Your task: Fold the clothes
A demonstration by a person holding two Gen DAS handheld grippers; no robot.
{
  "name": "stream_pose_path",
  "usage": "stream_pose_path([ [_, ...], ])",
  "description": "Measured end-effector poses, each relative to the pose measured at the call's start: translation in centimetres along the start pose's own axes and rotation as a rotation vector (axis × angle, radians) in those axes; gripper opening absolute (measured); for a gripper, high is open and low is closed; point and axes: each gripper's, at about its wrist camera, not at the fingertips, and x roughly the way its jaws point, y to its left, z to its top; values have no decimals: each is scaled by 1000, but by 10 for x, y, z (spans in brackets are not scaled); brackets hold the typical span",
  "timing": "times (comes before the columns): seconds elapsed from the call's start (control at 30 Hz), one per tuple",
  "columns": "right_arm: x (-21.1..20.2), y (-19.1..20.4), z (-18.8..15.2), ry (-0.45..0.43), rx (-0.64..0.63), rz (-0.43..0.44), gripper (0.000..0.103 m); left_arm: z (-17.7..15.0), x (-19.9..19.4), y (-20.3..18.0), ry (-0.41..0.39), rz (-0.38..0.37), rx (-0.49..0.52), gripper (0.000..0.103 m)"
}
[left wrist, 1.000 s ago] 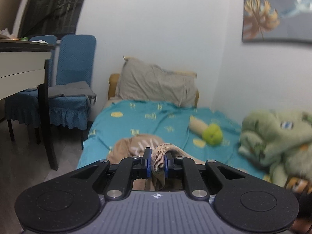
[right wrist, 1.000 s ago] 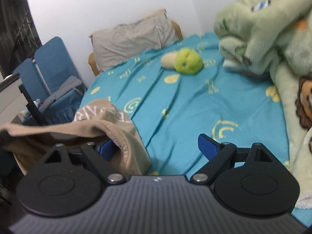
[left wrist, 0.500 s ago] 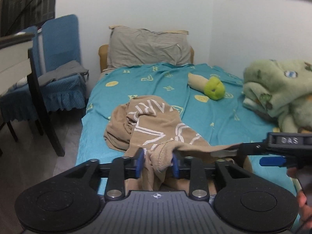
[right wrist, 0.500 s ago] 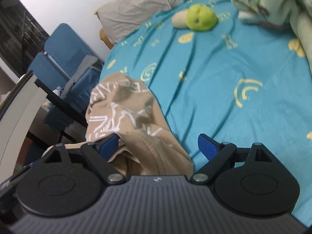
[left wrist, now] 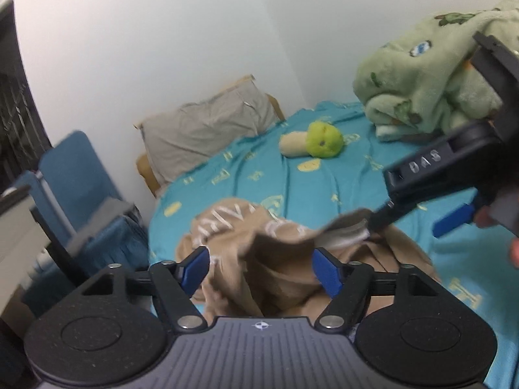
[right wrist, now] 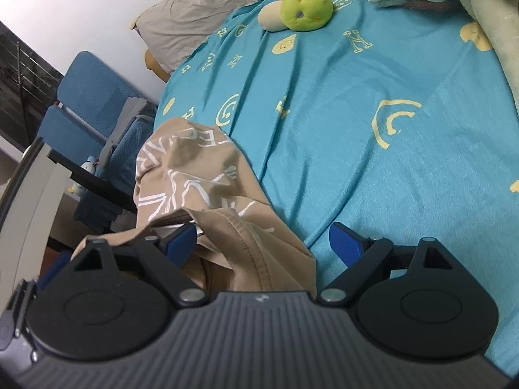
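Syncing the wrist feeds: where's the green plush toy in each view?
Left wrist: green plush toy upper centre-right, on the teal bedsheet, below-right of the grey pillow.
Right wrist: green plush toy top centre, on the sheet, right of the pillow.
Shared landmark: tan shirt near the camera.

The tan shirt (left wrist: 285,259) is motion-blurred, its lower part hidden.

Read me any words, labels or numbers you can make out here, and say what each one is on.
"DAS": white letters on the right tool's black body, left wrist view.
Large white lettering on the tan shirt: crumpled, not readable.
Yellow single letters, some like "H", printed across the teal bedsheet.
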Motion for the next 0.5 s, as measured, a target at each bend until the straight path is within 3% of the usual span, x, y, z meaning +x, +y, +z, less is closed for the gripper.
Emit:
stream_pose_path([
  [0.27,1,3,-3,15,-22,0,90,-3,39,6,64,98,-46,77],
  [0.4,1,7,-5,11,-48,15,90,-1,37,33,53,168,-232,79],
  [0.5,4,9,-7,9,-68,-8,90,0,24,61,2,221,-390,79],
])
